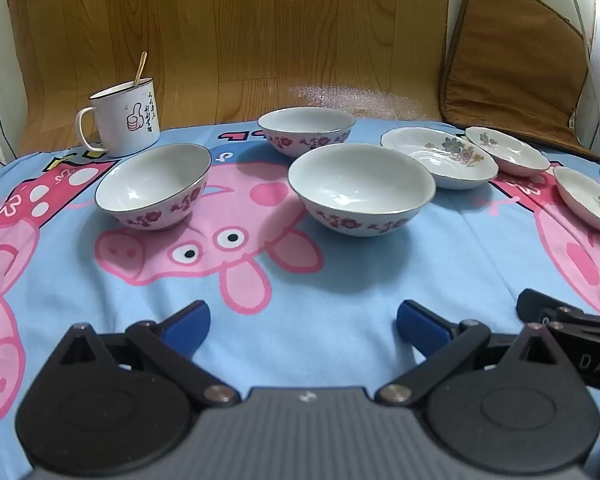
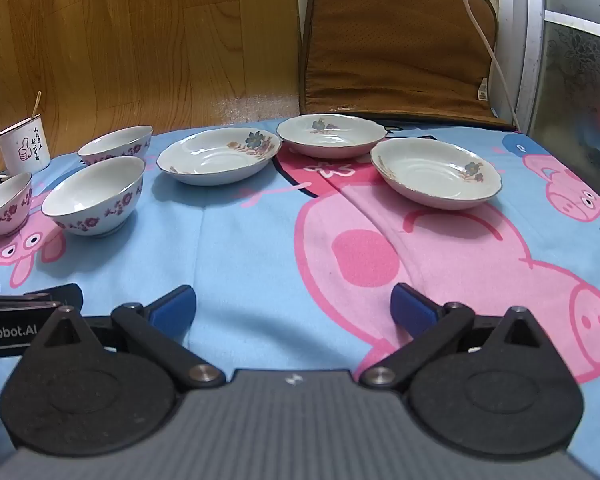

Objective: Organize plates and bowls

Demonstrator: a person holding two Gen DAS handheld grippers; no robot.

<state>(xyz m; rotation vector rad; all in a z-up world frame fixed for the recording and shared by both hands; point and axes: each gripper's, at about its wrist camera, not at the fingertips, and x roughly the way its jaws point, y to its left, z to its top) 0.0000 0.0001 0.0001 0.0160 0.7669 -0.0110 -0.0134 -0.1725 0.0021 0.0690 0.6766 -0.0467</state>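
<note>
Ahead of the left hand-held gripper (image 1: 303,322), 3 bowls on the surface (image 1: 340,280), under a blue cloth with pink pigs. Fingers spread wide, nothing between them, low over the cloth. Nearest, ahead and slightly right: bowl 1 (image 1: 361,188), upright, white with purple flowers. Ahead-left: bowl 2 (image 1: 154,185), tilted toward the camera. Farther, straight ahead, behind bowl 1: bowl 3 (image 1: 306,130), upright. All 3 apart from each other. Far left, beyond bowl 2: mug (image 1: 125,122) with a thumbs-up print, spoon (image 1: 140,67) standing in it. To the right of the bowls, 3 plates: plate 1 (image 1: 440,158) just beside bowl 1, plate 2 (image 1: 507,150) right of it with rims looking overlapped or touching, cannot tell which, plate 3 (image 1: 588,198) at the right edge, apart.

Ahead of the right hand-held gripper (image 2: 293,307), the same 3 plates, floral centres, each sitting separately on the cloth, none stacked: 1 ahead-left, 1 farther ahead, 1 ahead-right. Fingers spread wide here too, holding nothing, low over the cloth. Bowls far to its left. Tip of the left hand-held gripper at the left edge of the right wrist view; both side by side, near each other.

Beyond the surface: wooden floor (image 2: 140,40) and brown cushion (image 2: 400,40) leaning upright, white cable (image 2: 480,24) across it.
</note>
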